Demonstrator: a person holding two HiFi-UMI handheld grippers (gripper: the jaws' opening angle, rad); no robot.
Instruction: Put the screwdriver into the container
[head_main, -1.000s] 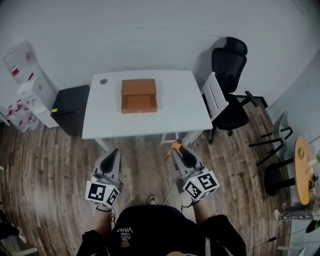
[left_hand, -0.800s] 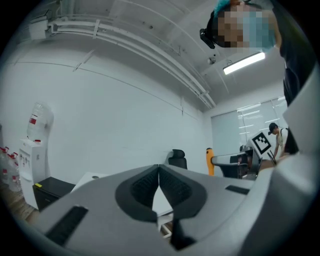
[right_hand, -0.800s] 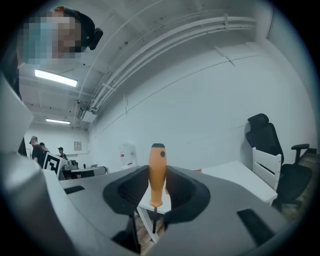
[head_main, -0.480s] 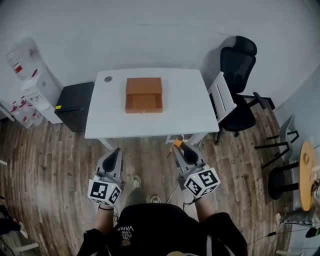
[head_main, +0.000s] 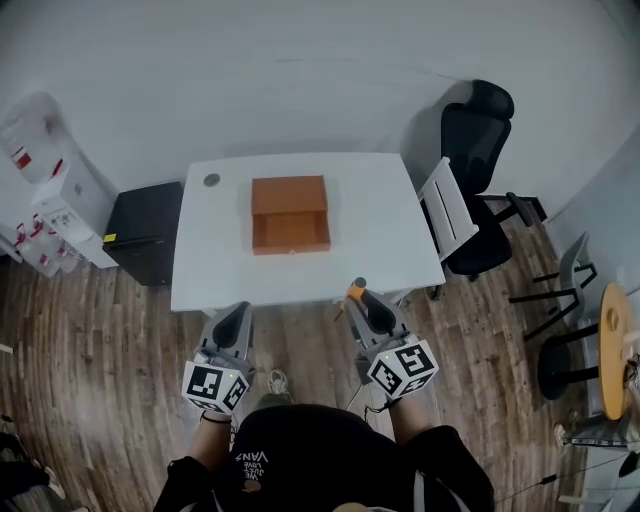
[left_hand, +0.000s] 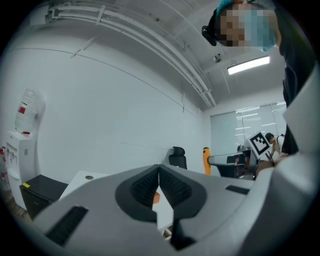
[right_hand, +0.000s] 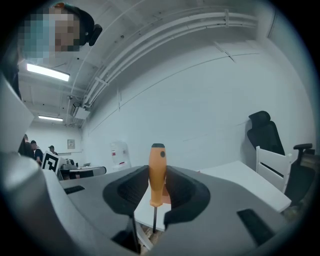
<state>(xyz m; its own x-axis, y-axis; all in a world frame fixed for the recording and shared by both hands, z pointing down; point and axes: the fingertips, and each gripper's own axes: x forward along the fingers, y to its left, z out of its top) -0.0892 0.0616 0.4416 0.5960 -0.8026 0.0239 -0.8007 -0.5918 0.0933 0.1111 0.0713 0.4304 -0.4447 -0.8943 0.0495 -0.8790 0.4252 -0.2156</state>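
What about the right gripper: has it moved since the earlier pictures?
Yes. In the head view the right gripper, holding the screwdriver, has come forward to the near edge of the white table; earlier, bare floor lay between them.

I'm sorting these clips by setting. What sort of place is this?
Most likely an office or workroom. There is a white desk with a black swivel office chair at its right end, and a water dispenser stands at the left of the room.

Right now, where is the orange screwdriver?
The screwdriver stands upright, clamped in the right tongs, on the head view's right, by the white table's near edge.
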